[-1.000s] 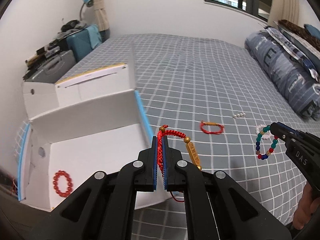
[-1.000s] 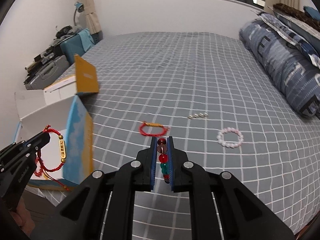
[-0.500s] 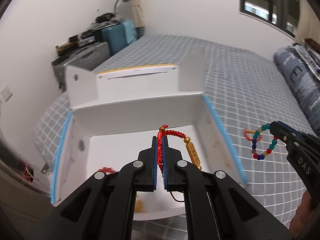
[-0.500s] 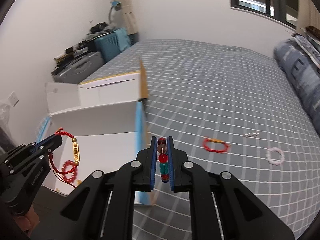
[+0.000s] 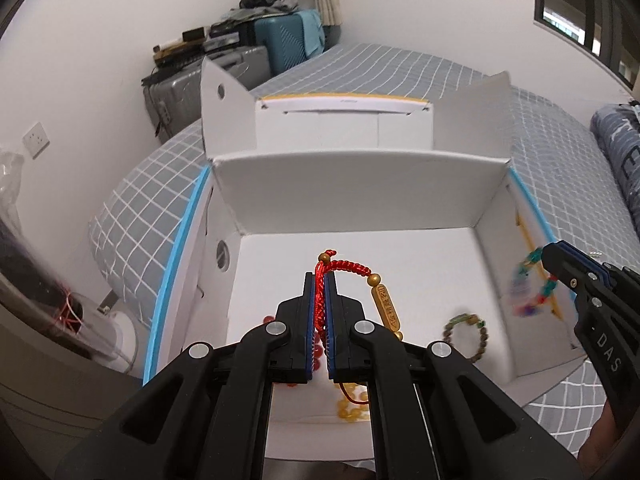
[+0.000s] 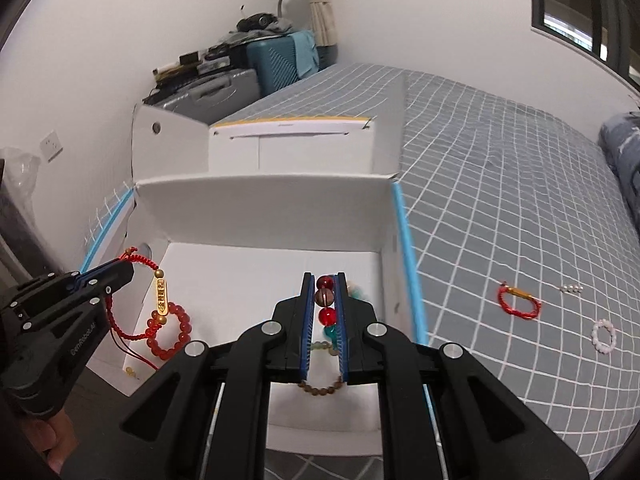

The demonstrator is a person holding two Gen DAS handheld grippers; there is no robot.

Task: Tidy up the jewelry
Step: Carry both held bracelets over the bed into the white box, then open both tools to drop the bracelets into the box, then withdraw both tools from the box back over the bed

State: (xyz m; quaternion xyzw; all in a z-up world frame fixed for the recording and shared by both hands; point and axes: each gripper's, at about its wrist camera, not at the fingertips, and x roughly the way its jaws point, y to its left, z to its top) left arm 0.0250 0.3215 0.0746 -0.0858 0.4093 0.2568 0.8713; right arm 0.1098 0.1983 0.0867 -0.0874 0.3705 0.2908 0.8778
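Note:
My left gripper (image 5: 319,280) is shut on a red cord bracelet with a gold charm (image 5: 385,307) and holds it above the open white box (image 5: 360,184). It also shows in the right wrist view (image 6: 120,272), with the cord bracelet (image 6: 161,295) hanging from it. My right gripper (image 6: 324,280) is shut on a multicoloured bead bracelet (image 6: 325,306) over the box's right side; in the left wrist view that bracelet (image 5: 530,288) is blurred. In the box (image 6: 260,208) lie a red bead bracelet (image 6: 170,334), a brown bead bracelet (image 5: 466,336) and a yellow bead bracelet (image 5: 352,410).
On the grey checked bedspread (image 6: 500,200) right of the box lie a red cord bracelet (image 6: 518,302), a white bead bracelet (image 6: 603,335) and a few small silver beads (image 6: 572,289). Suitcases (image 6: 224,84) stand by the far wall. A rolled duvet (image 6: 624,160) lies far right.
Both grippers have swung left from the bedspread to above the open box, each still holding its bracelet. The box interior and its bracelets have come into view.

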